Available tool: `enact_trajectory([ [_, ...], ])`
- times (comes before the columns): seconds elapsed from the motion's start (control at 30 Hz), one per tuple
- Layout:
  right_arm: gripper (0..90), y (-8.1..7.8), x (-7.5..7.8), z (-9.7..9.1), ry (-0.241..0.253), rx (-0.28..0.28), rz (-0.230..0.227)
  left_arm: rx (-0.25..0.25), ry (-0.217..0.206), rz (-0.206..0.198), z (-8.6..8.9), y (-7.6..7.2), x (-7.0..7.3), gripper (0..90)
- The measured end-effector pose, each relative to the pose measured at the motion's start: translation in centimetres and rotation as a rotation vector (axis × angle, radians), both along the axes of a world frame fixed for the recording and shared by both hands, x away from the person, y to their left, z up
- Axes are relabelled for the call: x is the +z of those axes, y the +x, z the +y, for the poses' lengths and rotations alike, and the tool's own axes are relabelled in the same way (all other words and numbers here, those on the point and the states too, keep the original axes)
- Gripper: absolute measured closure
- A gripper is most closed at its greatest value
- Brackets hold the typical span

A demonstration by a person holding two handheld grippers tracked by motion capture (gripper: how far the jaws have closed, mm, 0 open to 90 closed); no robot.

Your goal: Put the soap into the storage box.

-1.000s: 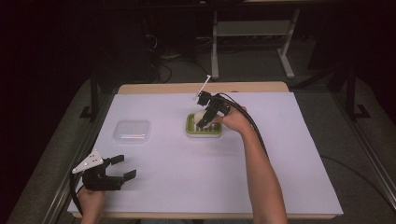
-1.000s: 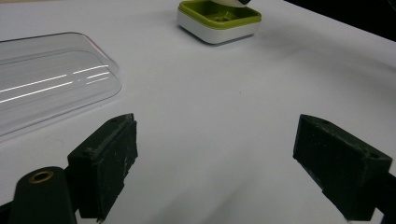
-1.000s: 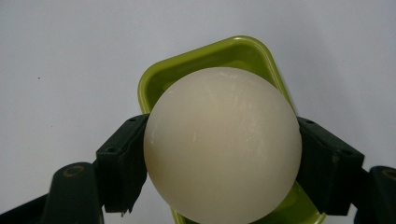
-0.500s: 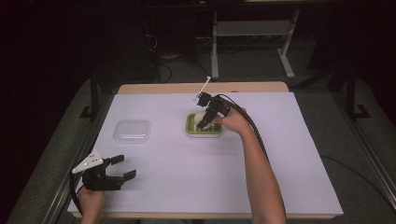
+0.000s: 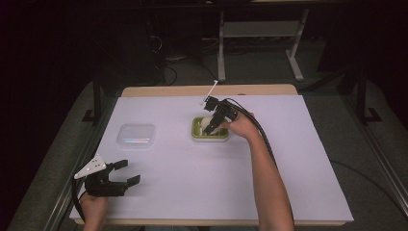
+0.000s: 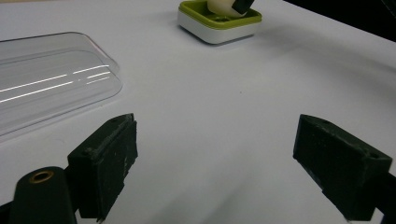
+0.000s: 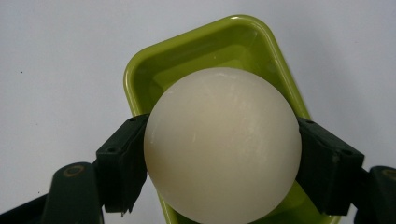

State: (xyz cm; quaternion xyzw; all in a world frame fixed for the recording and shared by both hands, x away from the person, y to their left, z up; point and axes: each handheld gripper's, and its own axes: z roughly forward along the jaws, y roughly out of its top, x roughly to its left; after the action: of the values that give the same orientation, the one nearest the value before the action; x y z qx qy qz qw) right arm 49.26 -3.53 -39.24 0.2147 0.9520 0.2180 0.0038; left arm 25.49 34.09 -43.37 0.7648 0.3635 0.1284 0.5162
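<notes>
A round cream soap bar (image 7: 223, 144) is clamped between the jaws of my right gripper (image 7: 223, 163), held over a green soap dish (image 7: 154, 79). From above, the right gripper (image 5: 211, 126) points down into the green dish (image 5: 198, 136) at the table's middle. Whether the soap touches the dish floor I cannot tell. A clear plastic lid (image 5: 136, 135) lies left of the dish. My left gripper (image 5: 126, 173) rests open near the front left corner, nothing between its jaws; its own view shows the lid (image 6: 46, 88) and the dish (image 6: 219, 28) beyond.
White paper (image 5: 192, 183) covers the tabletop, with a wooden strip (image 5: 159, 91) along the far edge. A cable (image 5: 262, 134) trails from the right gripper along the forearm. Table legs and a frame stand in the dark behind.
The right gripper has barely shifted over the dish, staying shut on the soap. The left gripper has not moved.
</notes>
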Motion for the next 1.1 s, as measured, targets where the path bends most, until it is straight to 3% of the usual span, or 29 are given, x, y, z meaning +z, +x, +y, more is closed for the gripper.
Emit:
enact_trajectory([
  [1.1, 24.4, 0.20, -0.67, 0.34, -0.003, 0.000, 0.005, 0.006, -0.007, 0.000, 0.02, -0.03, 0.02, 13.1],
])
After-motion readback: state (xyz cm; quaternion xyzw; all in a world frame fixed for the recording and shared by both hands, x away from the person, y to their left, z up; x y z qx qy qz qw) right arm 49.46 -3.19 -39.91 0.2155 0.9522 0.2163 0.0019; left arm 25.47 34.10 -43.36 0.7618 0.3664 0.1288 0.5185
